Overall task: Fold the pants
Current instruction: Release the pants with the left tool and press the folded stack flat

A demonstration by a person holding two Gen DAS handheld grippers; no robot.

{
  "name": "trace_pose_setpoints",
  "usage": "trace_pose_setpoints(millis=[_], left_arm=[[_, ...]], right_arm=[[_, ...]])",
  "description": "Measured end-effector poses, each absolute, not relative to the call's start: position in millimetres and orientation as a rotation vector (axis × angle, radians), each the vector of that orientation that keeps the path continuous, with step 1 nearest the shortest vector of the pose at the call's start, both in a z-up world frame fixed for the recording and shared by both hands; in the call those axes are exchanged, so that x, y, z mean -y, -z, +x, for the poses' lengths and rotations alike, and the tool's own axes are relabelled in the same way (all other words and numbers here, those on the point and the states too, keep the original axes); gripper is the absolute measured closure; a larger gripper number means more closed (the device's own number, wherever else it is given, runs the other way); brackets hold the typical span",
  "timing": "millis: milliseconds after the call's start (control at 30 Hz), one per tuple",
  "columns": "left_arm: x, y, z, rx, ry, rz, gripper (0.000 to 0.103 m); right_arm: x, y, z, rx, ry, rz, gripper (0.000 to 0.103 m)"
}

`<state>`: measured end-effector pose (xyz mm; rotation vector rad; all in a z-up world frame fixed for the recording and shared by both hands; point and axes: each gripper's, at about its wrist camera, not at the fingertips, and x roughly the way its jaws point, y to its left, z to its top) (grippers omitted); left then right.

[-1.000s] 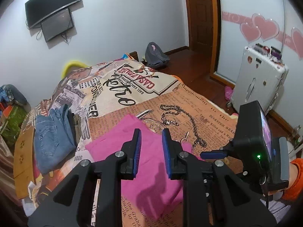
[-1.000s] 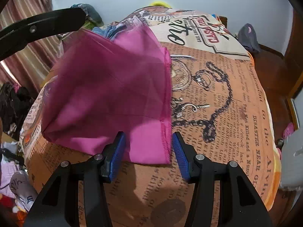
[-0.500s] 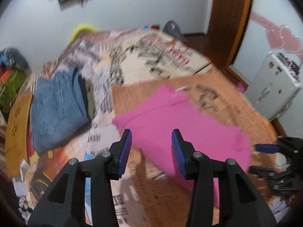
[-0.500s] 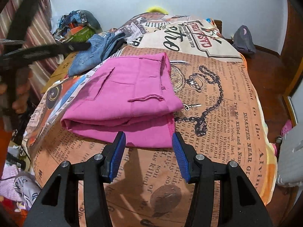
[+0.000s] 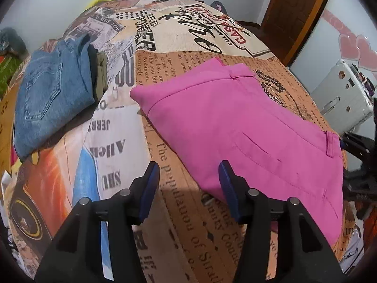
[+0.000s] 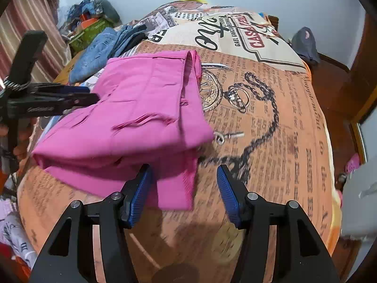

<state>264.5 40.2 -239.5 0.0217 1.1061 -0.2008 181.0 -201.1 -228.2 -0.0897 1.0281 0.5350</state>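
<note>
**Jaws spread, pink pants folded on the bed**

The jaws of the left gripper [image 5: 188, 184] stood spread wide with nothing between them, its blue-padded fingers [image 5: 148, 188] hovering over the newspaper-print bedspread [image 5: 165, 61] at the near left edge of the folded bright pink fabric pants [image 5: 235, 122]. The jaws of the right gripper [image 6: 183, 191] were likewise spread and empty, poised at the near end of the pants [image 6: 141, 118], with the left finger over the lower pink layer.

The pants lay folded in a stack in the middle of the bed, the upper layer shorter than the one beneath, which stuck out toward the near side in the right wrist view. A slit pocket and belt loops showed on top. Far to the left on the bedspread lay a folded pair of blue denim jeans [image 5: 51, 94], well apart from the pink stack. A white hard-shell suitcase [image 5: 341, 99] stood on the floor to the right of the bed.
</note>
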Motion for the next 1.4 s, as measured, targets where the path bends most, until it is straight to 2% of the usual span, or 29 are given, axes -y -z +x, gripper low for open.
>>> trace_pose_setpoints(millis=[400, 700, 800, 867, 967, 1133, 1400], left_arm=[[-78, 219, 322, -1.058, 0.180, 0.031, 0.049], [-87, 251, 371, -1.091, 0.241, -0.029, 0.050], [-91, 260, 370, -1.093, 0.290, -0.089, 0.060], [-92, 262, 367, -1.081, 0.298, -0.115, 0.061], [-93, 265, 363, -1.084, 0.304, -0.141, 0.069], [-87, 263, 352, -1.074, 0.294, -0.117, 0.080], [-78, 255, 319, -1.071, 0.305, -0.158, 0.086]], right_arm=[[207, 241, 229, -1.021, -0.518, -0.158, 0.048], [203, 260, 309, -0.997, -0.416, -0.281, 0.050], [216, 261, 318, -1.001, -0.380, -0.173, 0.057], [226, 257, 313, -0.994, -0.375, -0.121, 0.057], [241, 246, 294, -0.969, -0.363, -0.083, 0.064], [251, 217, 264, -0.928, -0.389, -0.011, 0.064], [220, 205, 232, -0.914, -0.472, -0.021, 0.064]])
